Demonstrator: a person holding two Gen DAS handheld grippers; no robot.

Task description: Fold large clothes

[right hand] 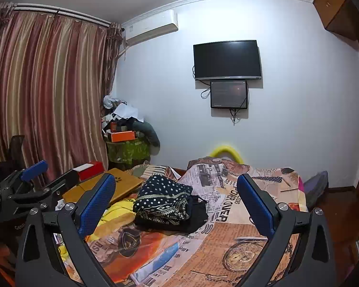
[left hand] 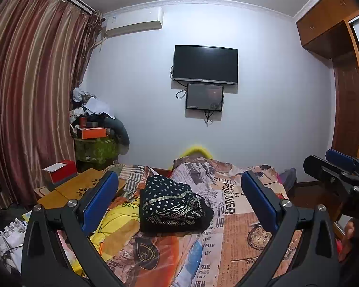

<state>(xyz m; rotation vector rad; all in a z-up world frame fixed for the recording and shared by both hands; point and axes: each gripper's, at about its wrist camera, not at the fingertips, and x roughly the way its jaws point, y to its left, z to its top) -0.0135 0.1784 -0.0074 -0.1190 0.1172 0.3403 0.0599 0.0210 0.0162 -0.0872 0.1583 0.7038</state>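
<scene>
Both the left gripper (left hand: 179,198) and right gripper (right hand: 176,196) hang wide open and empty over the bed (right hand: 251,234), so I'd pinch that folded dark patterned garment (right hand: 165,201) (mid-bed, beside yellow clothing (right hand: 117,209)) at its corners.

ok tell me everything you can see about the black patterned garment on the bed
The black garment is soft fabric with white dots above and a band of white geometric print lower down. It sits folded into a thick, slightly lumpy bundle on the printed bedsheet, its left edge beside yellow clothing. Neither gripper touches it.
</scene>
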